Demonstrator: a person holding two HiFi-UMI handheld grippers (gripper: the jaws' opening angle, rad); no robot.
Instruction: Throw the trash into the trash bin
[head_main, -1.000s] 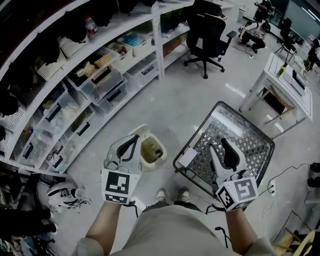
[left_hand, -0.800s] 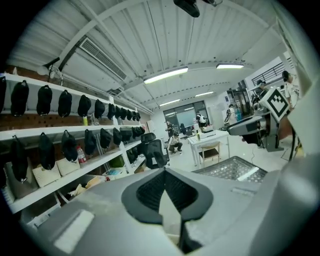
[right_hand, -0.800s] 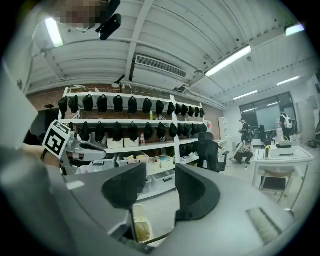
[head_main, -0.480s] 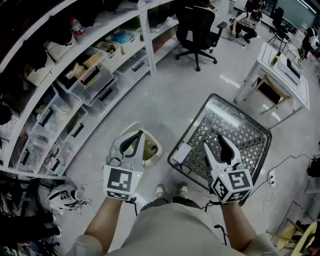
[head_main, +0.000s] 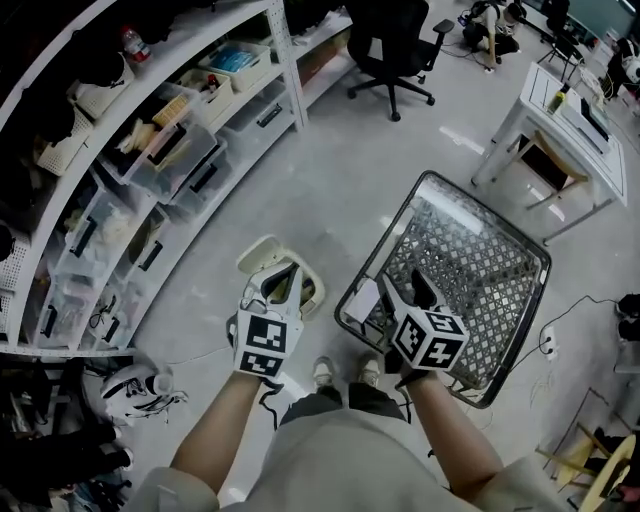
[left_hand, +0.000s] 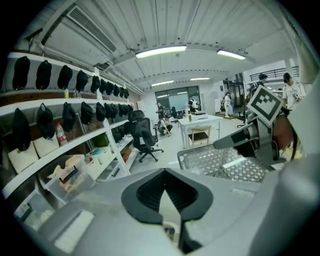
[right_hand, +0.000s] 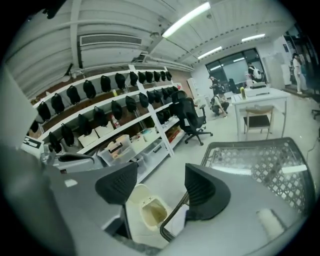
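**A:** What do our jaws hold?

**B:** Nothing that we can make out. Our left gripper has its jaws closed tip to tip. It hangs at lower centre over the beige trash bin on the floor. Our right gripper has just been opening its jaws, which stand wide and empty.

**A:** Why wide?

**B:** Probably ready to pick. They hover at the near corner of the wire basket, just right of the bin. A pale sheet, likely trash, lies there.

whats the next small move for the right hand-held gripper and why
Probably lower the right hand-held gripper onto the white scrap at the mesh basket's near corner: its jaws have just been opening, nothing is between them, and the trash bin stands beside.
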